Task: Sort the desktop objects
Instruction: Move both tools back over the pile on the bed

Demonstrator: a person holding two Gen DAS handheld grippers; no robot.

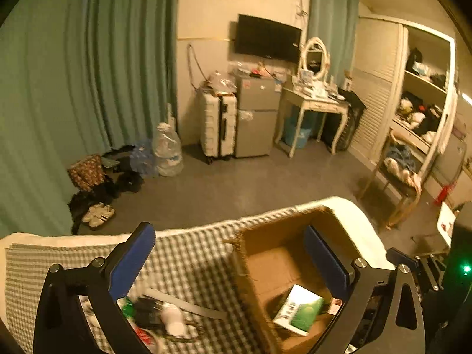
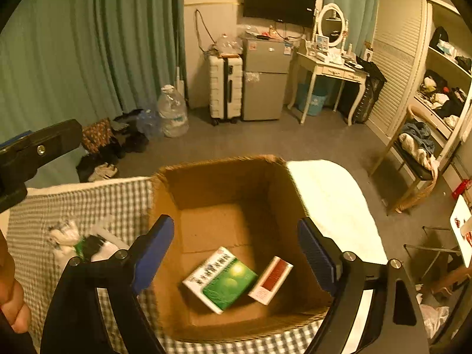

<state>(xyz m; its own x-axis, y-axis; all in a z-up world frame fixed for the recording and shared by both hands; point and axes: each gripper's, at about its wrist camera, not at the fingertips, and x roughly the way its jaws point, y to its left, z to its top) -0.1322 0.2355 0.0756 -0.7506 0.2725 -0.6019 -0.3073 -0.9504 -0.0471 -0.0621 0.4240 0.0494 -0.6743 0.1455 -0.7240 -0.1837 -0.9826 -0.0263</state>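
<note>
One cardboard box (image 2: 224, 183); inside: one green box (image 2: 221, 280), one red box (image 2: 270, 280).

Left claw (image 1: 230, 253) spread empty, cardboard box (image 1: 265, 253), green-white packet (image 1: 301, 308) inside

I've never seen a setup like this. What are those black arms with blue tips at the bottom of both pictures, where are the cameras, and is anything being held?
There is no robot here. A person holds a hand tool in each hand, each with two fingers tipped by blue pads. A wide-angle camera sits on each tool and looks forward along its fingers, so each picture shows its own tool at the bottom.

One picture comes from the left gripper, the other from the right gripper. Both stand open with nothing between the fingers.

Below them is a surface covered by a checked cloth. On it stands an open cardboard box holding a green and white box and a smaller red and white box. Beside the cardboard box lies a blurred pile of small items still to sort; I cannot tell what they are.
</note>
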